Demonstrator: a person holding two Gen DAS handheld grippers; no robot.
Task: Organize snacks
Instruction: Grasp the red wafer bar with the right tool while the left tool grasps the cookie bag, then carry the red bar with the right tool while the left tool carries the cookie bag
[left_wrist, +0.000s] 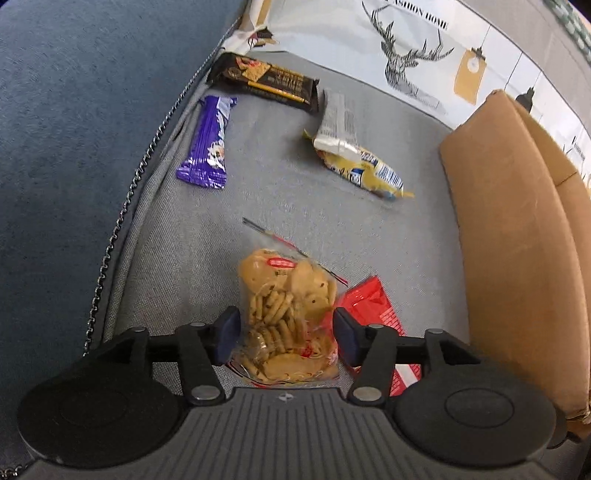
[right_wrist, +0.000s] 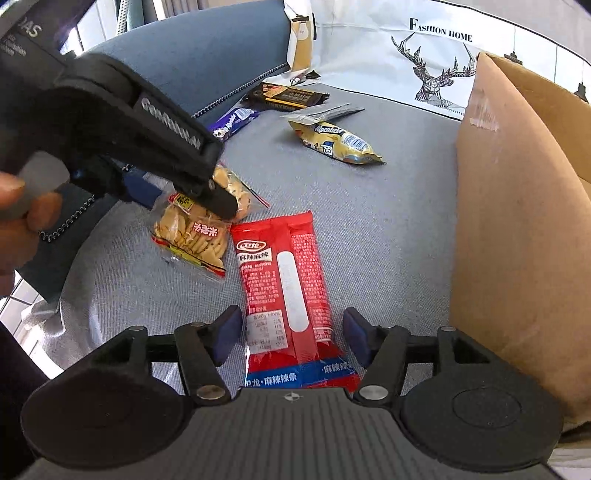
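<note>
A clear bag of cookies (left_wrist: 286, 317) lies on the grey sofa seat (left_wrist: 295, 192). My left gripper (left_wrist: 286, 332) is open with its fingers on either side of the bag, which also shows in the right wrist view (right_wrist: 192, 236) under the left gripper's tool (right_wrist: 147, 133). A red snack packet (right_wrist: 291, 288) lies lengthwise on the seat, and my right gripper (right_wrist: 291, 336) is open around its near end. The red packet also shows in the left wrist view (left_wrist: 373, 310), just right of the cookies.
A purple bar (left_wrist: 207, 144), a black-and-gold cracker pack (left_wrist: 266, 81) and a yellow candy bag (left_wrist: 354, 155) lie farther back. An open cardboard box (left_wrist: 517, 240) stands at the right. The blue sofa arm (left_wrist: 74, 129) rises on the left, with a printed cushion (right_wrist: 406, 55) behind.
</note>
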